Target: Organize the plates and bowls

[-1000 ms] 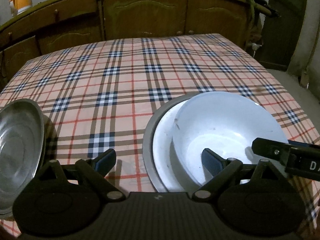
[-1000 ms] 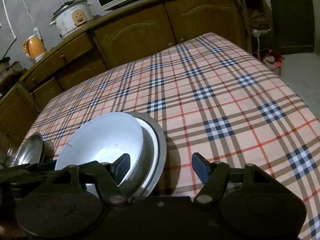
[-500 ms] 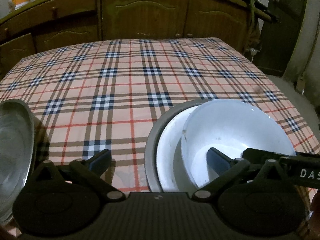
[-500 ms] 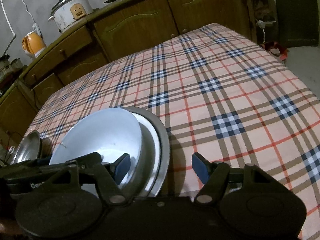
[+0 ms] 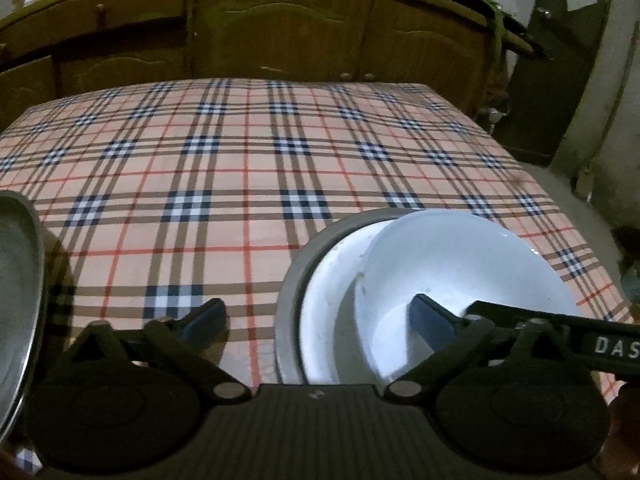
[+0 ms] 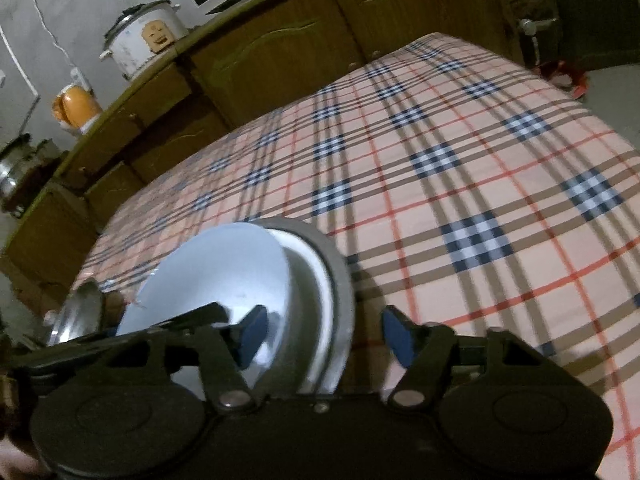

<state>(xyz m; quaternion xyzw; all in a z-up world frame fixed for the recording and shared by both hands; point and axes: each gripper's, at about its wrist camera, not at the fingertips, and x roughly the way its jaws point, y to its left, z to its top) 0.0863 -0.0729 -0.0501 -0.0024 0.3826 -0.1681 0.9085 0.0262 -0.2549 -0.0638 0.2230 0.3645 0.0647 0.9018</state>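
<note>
A white bowl (image 5: 460,276) sits in a white plate (image 5: 324,312) on a grey metal plate (image 5: 292,292), near the front of the plaid-covered table (image 5: 248,168). My left gripper (image 5: 318,318) straddles the stack's left rim, one finger inside the bowl and one over the cloth; its jaws are wide and closing slightly, touching nothing. My right gripper (image 6: 324,334) straddles the right rim of the bowl (image 6: 224,280) and grey plate (image 6: 340,280). Its jaws are closing, the outer pad still apart from the rim. A steel dish (image 5: 16,280) lies at far left.
Wooden cabinets (image 5: 280,32) run behind the table. On them stand a rice cooker (image 6: 140,44) and an orange kettle (image 6: 76,108). The table's right edge drops to a grey floor (image 5: 580,200) by a dark door (image 5: 568,60).
The right gripper's jaws have narrowed around the stack's rim. Both cameras have tipped a little, so the table sits lower in view. The bowl and plates have not moved.
</note>
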